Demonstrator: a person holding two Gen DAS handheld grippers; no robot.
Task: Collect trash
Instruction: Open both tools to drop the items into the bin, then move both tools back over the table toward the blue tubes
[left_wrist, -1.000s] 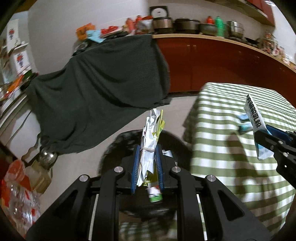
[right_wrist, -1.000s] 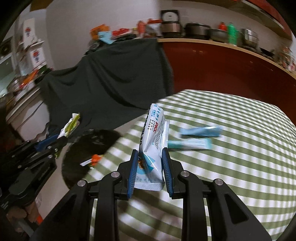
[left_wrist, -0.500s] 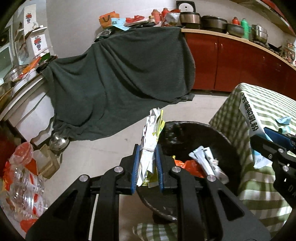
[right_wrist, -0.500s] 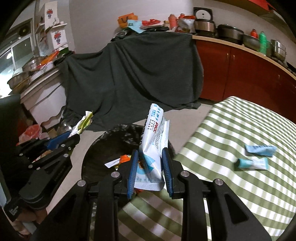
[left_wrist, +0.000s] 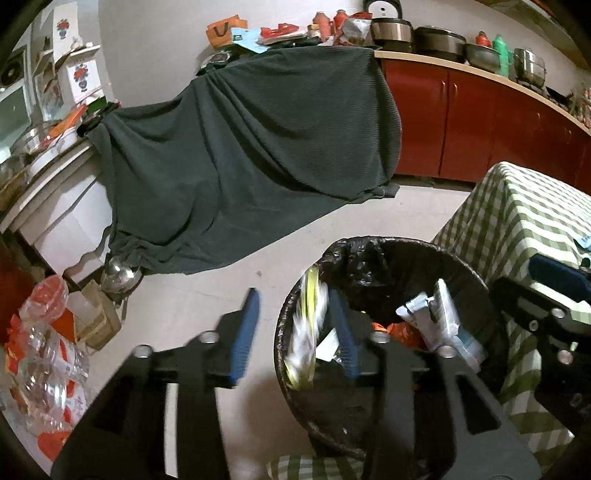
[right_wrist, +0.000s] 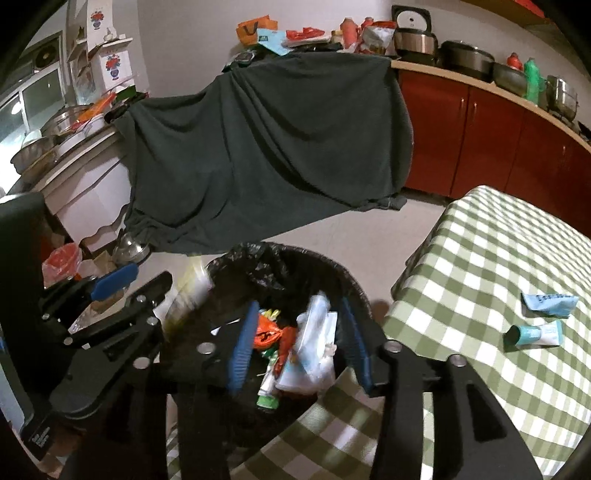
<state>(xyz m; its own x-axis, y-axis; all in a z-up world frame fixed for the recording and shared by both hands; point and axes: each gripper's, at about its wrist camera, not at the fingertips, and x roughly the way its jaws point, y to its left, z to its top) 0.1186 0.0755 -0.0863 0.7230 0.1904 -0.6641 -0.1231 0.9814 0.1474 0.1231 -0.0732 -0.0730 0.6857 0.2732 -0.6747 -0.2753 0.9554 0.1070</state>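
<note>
A black-lined trash bin (left_wrist: 469, 273) (right_wrist: 314, 258) stands on the floor beside the green checked table (right_wrist: 498, 258). My left gripper (left_wrist: 295, 332) is open over the bin's left rim; a blurred silver and yellow wrapper (left_wrist: 308, 332) falls between its fingers. My right gripper (right_wrist: 299, 343) is open above the bin; a white and blue packet (right_wrist: 314, 347) lies in the bin on orange and other trash (right_wrist: 267, 334). The same packet shows in the left wrist view (left_wrist: 439, 321). Two small blue tubes (right_wrist: 535, 334) (right_wrist: 548, 304) lie on the table.
A large dark cloth (left_wrist: 240, 147) drapes over furniture behind the bin. Red cabinets (left_wrist: 480, 122) with pots run along the back right. Plastic bottles and bags (left_wrist: 40, 365) lie on the floor at left, with a metal kettle (left_wrist: 120, 273).
Both grippers have opened over the bin. The white and blue packet dropped from the right gripper into the bin; the silver and yellow wrapper left the left gripper and is falling.
</note>
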